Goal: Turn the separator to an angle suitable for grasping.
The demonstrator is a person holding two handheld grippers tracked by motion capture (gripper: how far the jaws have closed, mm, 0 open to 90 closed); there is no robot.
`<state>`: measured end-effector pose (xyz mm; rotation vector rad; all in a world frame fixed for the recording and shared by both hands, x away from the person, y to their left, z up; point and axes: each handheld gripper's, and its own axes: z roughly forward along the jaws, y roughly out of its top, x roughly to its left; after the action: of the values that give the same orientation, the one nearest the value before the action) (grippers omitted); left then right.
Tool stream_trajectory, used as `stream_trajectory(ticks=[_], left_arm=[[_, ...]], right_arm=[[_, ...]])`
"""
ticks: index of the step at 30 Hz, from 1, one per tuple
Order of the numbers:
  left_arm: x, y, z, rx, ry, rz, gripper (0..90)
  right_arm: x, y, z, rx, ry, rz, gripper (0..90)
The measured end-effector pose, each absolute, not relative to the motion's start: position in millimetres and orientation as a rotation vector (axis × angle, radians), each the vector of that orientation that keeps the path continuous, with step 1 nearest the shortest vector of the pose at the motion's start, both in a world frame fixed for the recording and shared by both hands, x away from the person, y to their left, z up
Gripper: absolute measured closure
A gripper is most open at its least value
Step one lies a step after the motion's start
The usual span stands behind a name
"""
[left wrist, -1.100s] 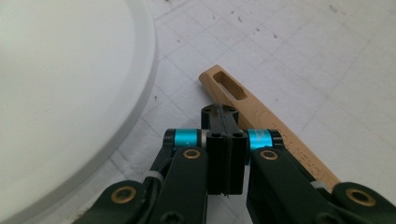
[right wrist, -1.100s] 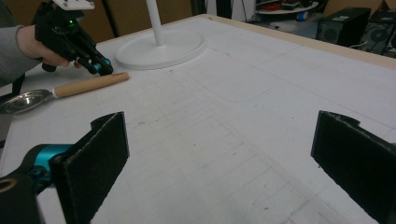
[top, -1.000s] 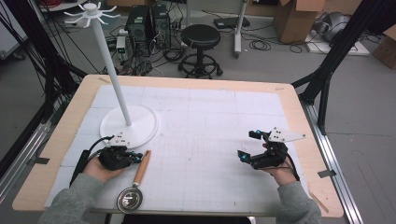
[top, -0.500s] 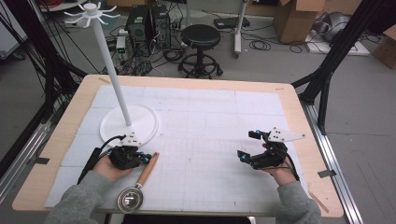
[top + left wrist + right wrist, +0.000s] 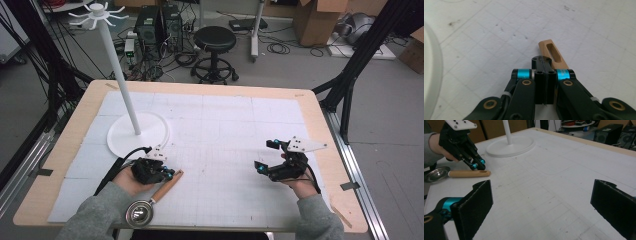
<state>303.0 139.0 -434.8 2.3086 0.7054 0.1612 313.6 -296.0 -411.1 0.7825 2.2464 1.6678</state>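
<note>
The left gripper [image 5: 167, 173], jaws closed on nothing, has slid rightward to the wooden handle of the ladle [image 5: 159, 192] near the surface's front edge. The right gripper [image 5: 265, 156] gapes empty, unmoved. No writing is legible.

The table [image 5: 210, 87] is viewed from above, facing forward and down. The mat is seen close up along the left gripper [image 5: 544, 65] (pointed steeply down). The ladle [image 5: 461, 173] and stand [image 5: 510, 145] are shared with the low right-gripper view.
</note>
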Motion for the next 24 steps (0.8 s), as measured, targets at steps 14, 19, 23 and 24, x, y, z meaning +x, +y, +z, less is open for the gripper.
stream_trajectory(ticks=[14, 19, 23, 24], left_arm=[[288, 116, -433, 2.354, 0.602, 0.115, 89.6], [283, 111, -433, 2.371, 0.558, 0.096, 89.6], [279, 107, -433, 2.38, 0.524, 0.087, 89.6], [278, 106, -432, 2.382, 0.519, 0.081, 89.6]], right_arm=[[314, -297, -411, 0.787, 2.247, 1.665, 3.3], [314, -296, -411, 0.791, 2.246, 1.666, 3.3], [314, -296, -411, 0.788, 2.246, 1.664, 3.3], [313, -296, -411, 0.79, 2.247, 1.665, 3.3]])
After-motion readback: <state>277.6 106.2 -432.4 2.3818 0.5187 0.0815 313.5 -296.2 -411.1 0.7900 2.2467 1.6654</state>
